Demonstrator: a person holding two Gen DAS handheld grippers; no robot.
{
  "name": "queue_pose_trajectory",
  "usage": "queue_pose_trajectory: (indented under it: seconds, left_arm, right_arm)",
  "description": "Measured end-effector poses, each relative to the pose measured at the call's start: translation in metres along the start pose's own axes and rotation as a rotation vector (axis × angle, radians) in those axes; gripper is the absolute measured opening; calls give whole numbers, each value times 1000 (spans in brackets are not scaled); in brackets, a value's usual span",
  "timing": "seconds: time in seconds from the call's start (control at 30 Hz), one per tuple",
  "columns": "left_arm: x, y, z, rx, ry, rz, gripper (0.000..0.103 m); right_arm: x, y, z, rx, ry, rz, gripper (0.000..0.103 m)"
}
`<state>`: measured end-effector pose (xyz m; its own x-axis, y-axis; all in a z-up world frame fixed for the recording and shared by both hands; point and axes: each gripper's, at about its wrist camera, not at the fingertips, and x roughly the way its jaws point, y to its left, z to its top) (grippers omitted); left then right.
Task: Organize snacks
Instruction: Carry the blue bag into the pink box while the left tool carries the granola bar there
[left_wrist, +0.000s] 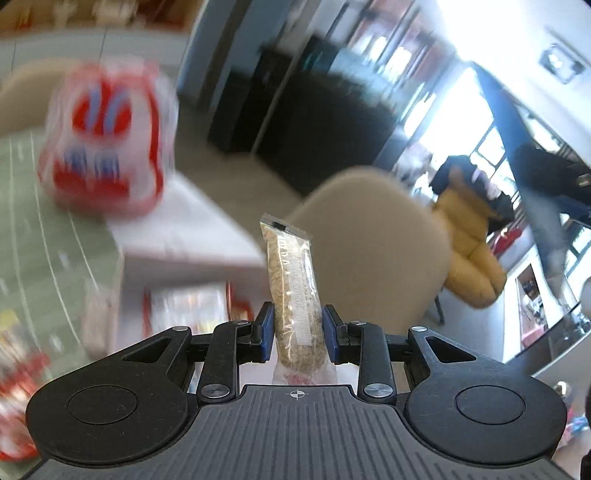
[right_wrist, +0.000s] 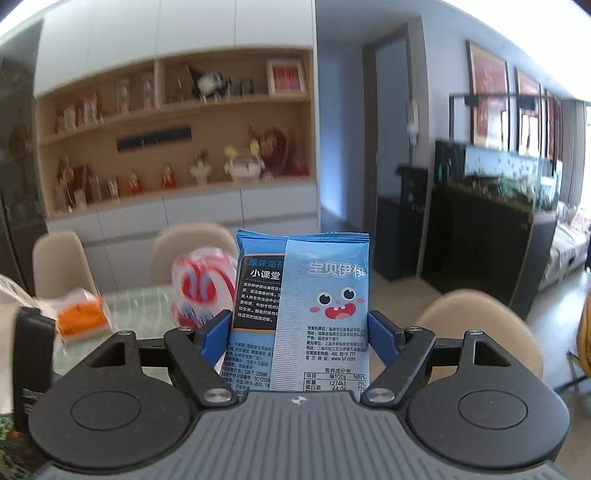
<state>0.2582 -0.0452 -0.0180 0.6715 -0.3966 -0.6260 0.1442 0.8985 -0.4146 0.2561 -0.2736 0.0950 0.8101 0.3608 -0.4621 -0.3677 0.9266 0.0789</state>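
My left gripper (left_wrist: 297, 326) is shut on a clear-wrapped oat bar (left_wrist: 293, 291), which stands upright between the blue pads, held near its lower end. My right gripper (right_wrist: 301, 332) is shut on a light blue snack packet (right_wrist: 314, 306) with a cartoon face; the packet stands upright and fills the gap between the pads. A red-and-white snack bag (left_wrist: 107, 140) stands on the table at the upper left of the left wrist view. The same bag (right_wrist: 201, 288) shows in the right wrist view, just left of the blue packet.
A white box (left_wrist: 184, 229) sits on the green glass table (left_wrist: 44, 229), with blurred snack packs (left_wrist: 184, 306) below it. An orange pack (right_wrist: 81, 319) lies on the table (right_wrist: 144, 306) at left. Beige chairs (left_wrist: 373, 254) (right_wrist: 480, 328) stand around the table. Shelves (right_wrist: 177, 147) line the far wall.
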Motion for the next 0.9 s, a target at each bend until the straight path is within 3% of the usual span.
queue_pose_trajectory:
  seconds: [0.1,0.17,0.3,0.37,0.5,0.7,0.83,0.9]
  left_arm:
    - [46,21,-11,-10,112,9,32]
    - [70,29,-17,17,181,79,33]
    - [79,30,-22,83,175,204,32]
    - [71,33,-21,45,137,192,32]
    - [27,35,-26,11,57,101,32]
    - [-27,46,-50,-45,35,130,32]
    - [-50,66,-67,-96,17,144,32]
    - [-62,74,-76,-109,20,164,32]
  right_arm:
    - [26,-5,-18,47,67,-2,78]
    - [42,-8,-28,65,111,-8,78]
    - [69,-4,-46,58,182,-12,78]
    - [85,3,-52,58,221,-4,78]
    - [112,19,-67,90,294,60,78]
    - [163,50,-102,110,404,119,78]
    - [206,68,-140,129,533,112,79]
    - [207,84,-149,27,505,79,86]
